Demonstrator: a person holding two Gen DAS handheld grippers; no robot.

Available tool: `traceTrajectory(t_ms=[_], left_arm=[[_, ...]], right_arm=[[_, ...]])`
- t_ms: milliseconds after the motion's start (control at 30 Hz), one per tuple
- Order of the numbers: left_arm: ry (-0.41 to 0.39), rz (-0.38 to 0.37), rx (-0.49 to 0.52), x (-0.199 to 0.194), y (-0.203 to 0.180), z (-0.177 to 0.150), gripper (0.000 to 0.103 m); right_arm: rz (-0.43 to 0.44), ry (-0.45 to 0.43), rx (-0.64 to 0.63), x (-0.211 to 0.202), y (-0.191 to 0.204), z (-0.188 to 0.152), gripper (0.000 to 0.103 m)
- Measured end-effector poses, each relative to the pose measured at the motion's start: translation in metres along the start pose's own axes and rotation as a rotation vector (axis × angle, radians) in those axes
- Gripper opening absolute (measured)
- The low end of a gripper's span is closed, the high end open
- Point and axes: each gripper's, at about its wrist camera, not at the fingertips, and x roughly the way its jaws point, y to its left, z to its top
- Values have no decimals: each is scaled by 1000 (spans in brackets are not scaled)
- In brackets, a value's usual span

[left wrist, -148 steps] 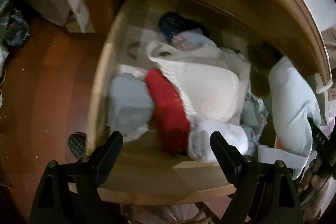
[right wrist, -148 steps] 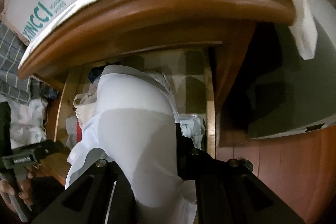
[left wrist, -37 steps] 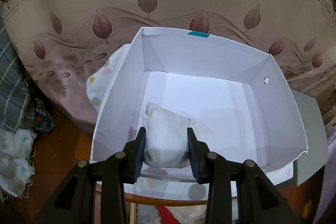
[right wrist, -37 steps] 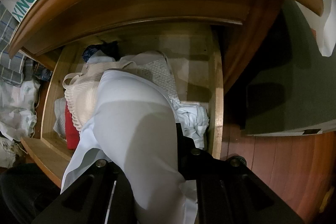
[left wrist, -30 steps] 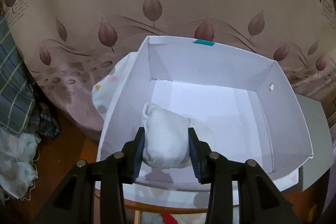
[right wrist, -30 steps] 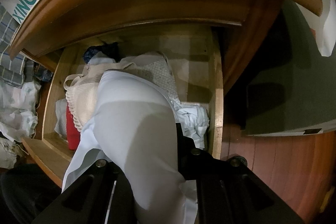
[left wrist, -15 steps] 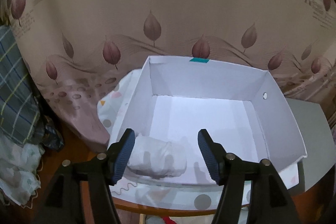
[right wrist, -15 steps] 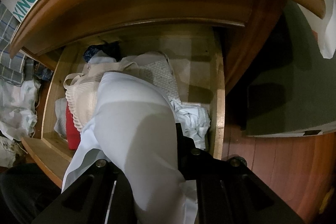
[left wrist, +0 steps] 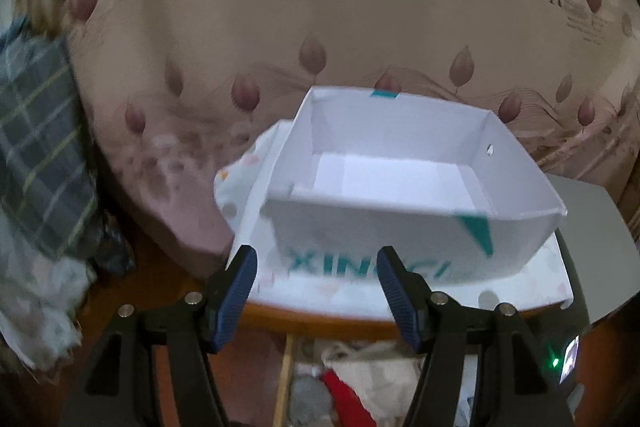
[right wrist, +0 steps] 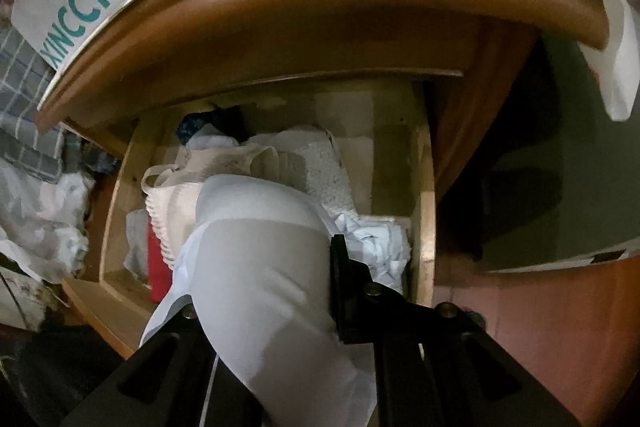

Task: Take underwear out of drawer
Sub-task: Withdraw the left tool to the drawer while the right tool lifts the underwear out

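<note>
One white box (left wrist: pixel 384 227) on the nightstand top (left wrist: pixel 320 317), teal lettering on its near wall; inside not visible past that wall, only bare white floor at the back. Left gripper (left wrist: pixel 316 291) in front of the box, jaws wide apart, nothing between them.

One open drawer (right wrist: pixel 426 203) below the curved wooden edge, packed with laundry: one cream lace bra (right wrist: pixel 176 203), one red piece (right wrist: pixel 158 267) at the left, one dark blue piece (right wrist: pixel 192 127) at the back, one crumpled white bundle (right wrist: pixel 380 251) at the right front, one textured white piece (right wrist: pixel 324 167) in the middle. Right gripper (right wrist: pixel 264 291) above the drawer front, jaws closed on pale blue underwear (right wrist: pixel 260 259), draped over the left finger and hanging down toward the camera.
</note>
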Motion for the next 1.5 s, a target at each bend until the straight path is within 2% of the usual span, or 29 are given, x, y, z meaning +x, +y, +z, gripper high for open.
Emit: traceTrajectory(t_ms=[100, 167, 433, 567, 733, 933, 1033, 1367, 1500], left_arm=[[34, 2, -59, 7, 15, -28, 64], [80, 32, -91, 20, 26, -48, 64], [188, 121, -147, 66, 47, -111, 64], [217, 133, -189, 80, 58, -131, 64], [237, 176, -195, 92, 67, -141, 64], [246, 170, -219, 95, 76, -140, 64], [242, 182, -211, 96, 75, -139, 64], [282, 157, -250, 102, 82, -139, 64], [284, 174, -259, 102, 85, -140, 64]], right_arm=[[32, -16, 32, -2, -3, 2, 10], [35, -35, 43, -5, -4, 3, 10], [-24, -79, -15, -12, 6, 2, 10], [-36, -84, -30, -13, 9, 0, 9], [-56, -82, -68, -18, 15, -3, 9], [-64, -91, -82, -31, 26, 0, 9], [-61, -115, -102, -47, 35, 3, 9], [-50, -144, -131, -106, 51, 10, 9], [-49, -156, -128, -126, 56, 20, 9]])
